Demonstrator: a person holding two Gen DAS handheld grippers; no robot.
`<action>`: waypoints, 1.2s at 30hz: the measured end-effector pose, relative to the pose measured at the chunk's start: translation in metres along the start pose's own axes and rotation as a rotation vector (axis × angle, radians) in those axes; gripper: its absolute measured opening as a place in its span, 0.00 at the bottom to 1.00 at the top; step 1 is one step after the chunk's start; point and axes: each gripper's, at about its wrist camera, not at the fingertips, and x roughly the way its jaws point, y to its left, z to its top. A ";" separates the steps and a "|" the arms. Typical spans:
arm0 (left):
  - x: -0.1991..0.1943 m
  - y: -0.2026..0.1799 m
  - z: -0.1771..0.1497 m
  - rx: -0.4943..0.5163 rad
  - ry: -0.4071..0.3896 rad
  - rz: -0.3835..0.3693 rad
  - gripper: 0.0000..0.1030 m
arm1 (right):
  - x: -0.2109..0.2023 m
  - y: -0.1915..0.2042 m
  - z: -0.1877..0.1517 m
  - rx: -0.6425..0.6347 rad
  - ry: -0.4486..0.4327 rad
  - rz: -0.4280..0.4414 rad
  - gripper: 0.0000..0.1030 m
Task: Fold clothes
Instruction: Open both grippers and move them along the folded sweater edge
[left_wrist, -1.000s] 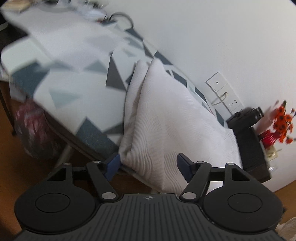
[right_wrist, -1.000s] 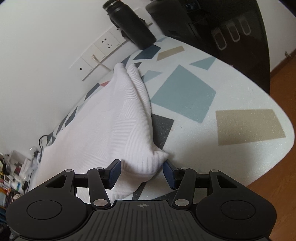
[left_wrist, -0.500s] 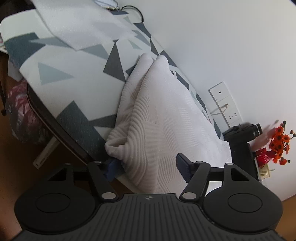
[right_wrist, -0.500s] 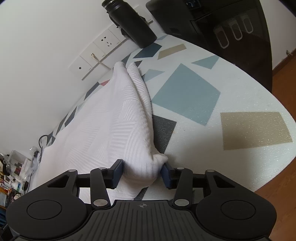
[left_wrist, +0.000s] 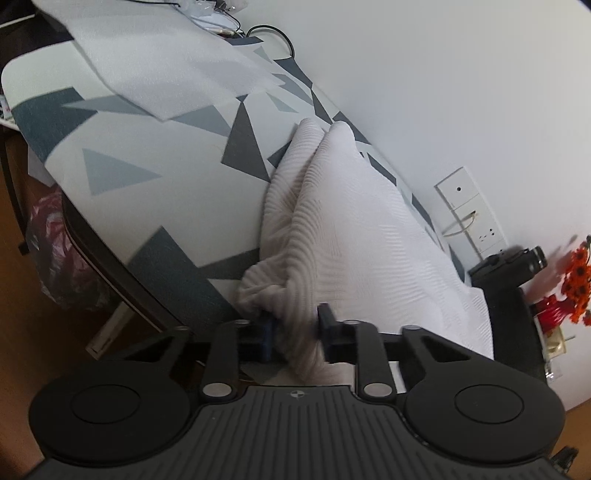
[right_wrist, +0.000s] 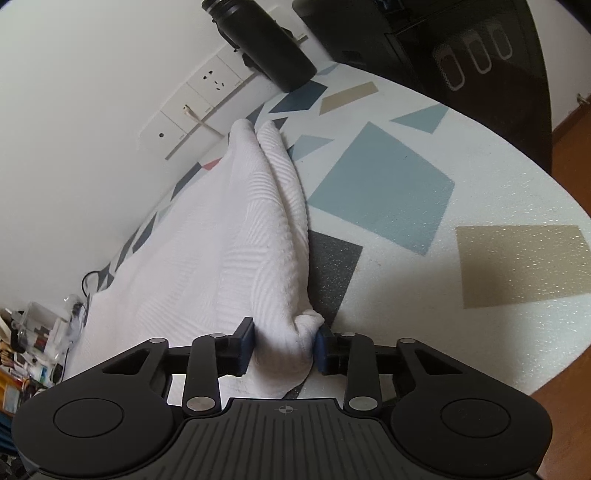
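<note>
Now both grippers have bitten. Left side first: a second ago the left gripper (left_wrist: 295, 334) had its jaws spread wide around the near corner of the white garment (left_wrist: 354, 236); they have since come in and pinch a bunched wad of the ribbed knit, fabric bulging out on the far side of the left finger. Cloth fills the whole gap, so gripping, not merely closed.

Garment lies along the back of the patterned table (left_wrist: 147, 206), near the wall, already doubled over with a rounded fold ridge running away from each camera. A loose white foam sheet (left_wrist: 166, 74) sits well apart at the far left end.

Right gripper (right_wrist: 283, 350): jaws have narrowed over the same second and now squeeze the opposite near corner, pads touching cloth on both sides. Black bottle (right_wrist: 266, 44) and black appliance (right_wrist: 443, 55) stand beyond the garment's right end, near but clear of it.

My read: both near corners secured, so the pre-grasp step is done and the next fold can be lifted. Risk is the thick wad slipping on the left, where the bite looks shallow.
</note>
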 end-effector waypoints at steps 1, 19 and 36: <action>0.000 0.000 0.001 0.014 0.000 0.008 0.18 | 0.000 0.001 -0.001 -0.008 0.000 -0.001 0.26; -0.007 -0.045 0.035 0.356 0.099 0.210 0.62 | -0.028 0.028 0.006 -0.222 -0.068 -0.129 0.91; 0.101 -0.065 0.109 0.429 0.202 0.213 0.83 | 0.090 0.070 0.079 -0.349 -0.012 -0.246 0.99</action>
